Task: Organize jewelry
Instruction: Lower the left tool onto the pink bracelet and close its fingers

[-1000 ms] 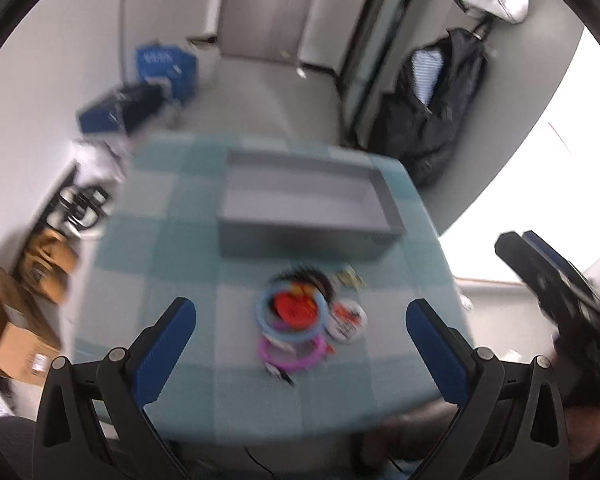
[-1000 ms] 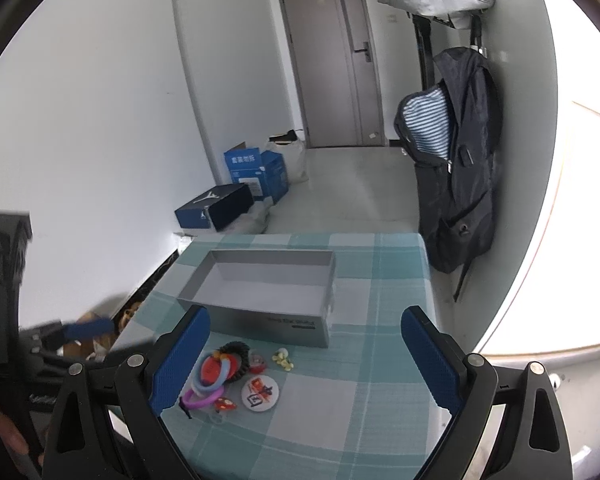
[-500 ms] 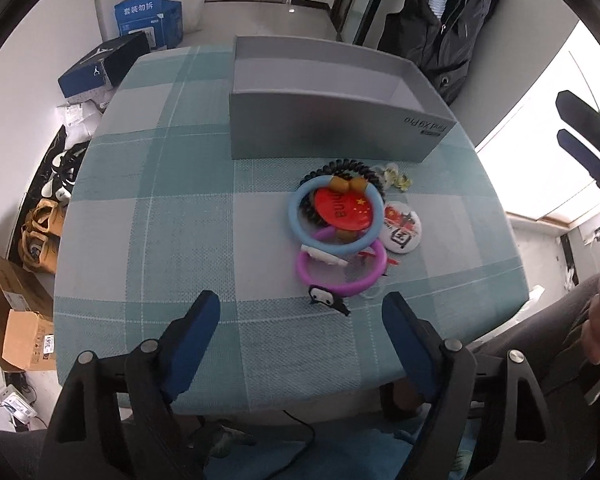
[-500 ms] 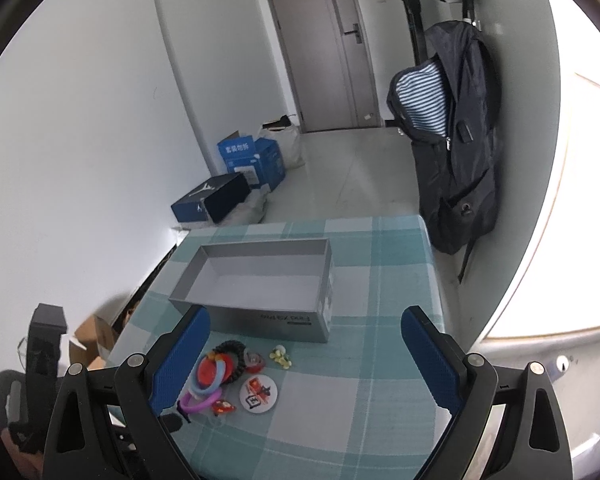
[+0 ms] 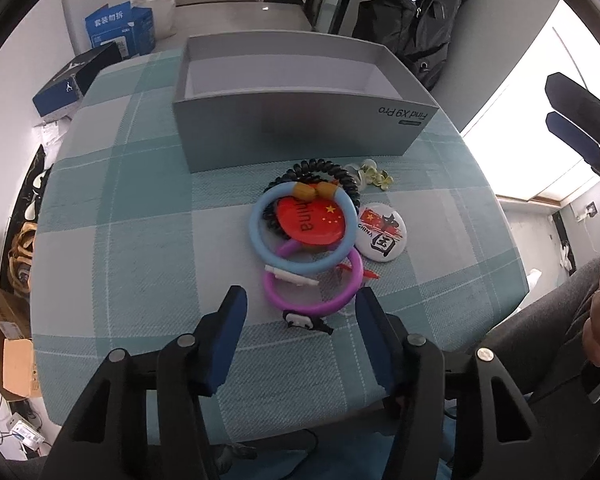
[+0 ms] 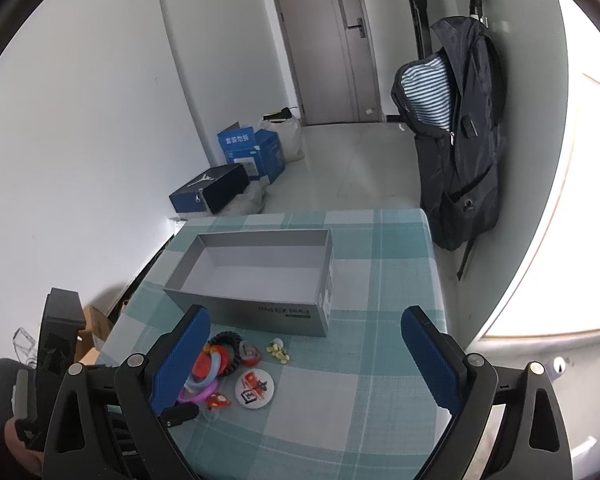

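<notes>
Jaws of the left gripper are closing, empty, around the purple bracelet near the grey box — pick step; right gripper gapes — next, clamp and lift.

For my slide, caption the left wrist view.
Left gripper closing above purple bracelet, beside the empty grey box.

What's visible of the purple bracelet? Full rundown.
The purple bracelet is a smooth, rubbery-looking ring lying flat on the checked cloth, nearest the left gripper, whose closing jaws straddle its near edge without touching. The blue bracelet overlaps its far side. A white bar crosses its left arc; a small black-and-white charm sits at its near rim. The right wrist view shows it partly hidden.
</notes>
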The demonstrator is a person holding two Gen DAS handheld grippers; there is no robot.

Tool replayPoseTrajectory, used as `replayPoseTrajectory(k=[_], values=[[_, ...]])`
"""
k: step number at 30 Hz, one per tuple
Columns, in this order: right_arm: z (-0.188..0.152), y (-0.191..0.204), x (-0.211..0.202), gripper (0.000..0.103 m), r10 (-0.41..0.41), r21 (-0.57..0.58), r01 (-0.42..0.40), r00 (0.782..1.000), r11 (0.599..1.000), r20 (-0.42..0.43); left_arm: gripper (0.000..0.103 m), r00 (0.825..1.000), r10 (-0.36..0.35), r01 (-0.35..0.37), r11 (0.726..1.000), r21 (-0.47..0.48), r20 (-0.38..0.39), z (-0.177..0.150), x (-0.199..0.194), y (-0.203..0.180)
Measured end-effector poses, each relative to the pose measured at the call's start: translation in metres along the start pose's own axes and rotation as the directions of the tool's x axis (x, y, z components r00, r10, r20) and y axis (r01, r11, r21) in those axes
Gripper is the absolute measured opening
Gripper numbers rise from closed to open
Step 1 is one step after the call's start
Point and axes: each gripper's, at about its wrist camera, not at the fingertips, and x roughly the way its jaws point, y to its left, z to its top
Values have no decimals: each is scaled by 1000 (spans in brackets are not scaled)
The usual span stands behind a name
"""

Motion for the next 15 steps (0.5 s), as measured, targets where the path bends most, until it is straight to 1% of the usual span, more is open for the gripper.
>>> replayPoseTrajectory(k=[2, 4, 8, 12, 15], values=[[0, 0, 0, 97, -2, 0, 2, 1000, 1000, 1, 38, 1000, -16, 16, 1000, -3, -18, 0, 4, 0], [-1, 0, 0, 97, -4, -3, 4, 1000, 1000, 0, 30, 1000, 3, -3, 1000, 3, -19, 0, 4, -1], [-2, 0, 1, 97, -10, -7, 10, 1000, 1000, -2, 28, 1000, 8, -8, 1000, 6, -13, -2, 1, 2], [-2, -2, 2, 97, -12, -2, 12, 1000, 1000, -8, 22, 1000, 19, -19, 1000, 7, -4, -4, -4, 6], [-4, 0, 3, 97, -11, -8, 11, 1000, 1000, -14, 21, 1000, 10, -10, 1000, -10, -2, -3, -5, 8]])
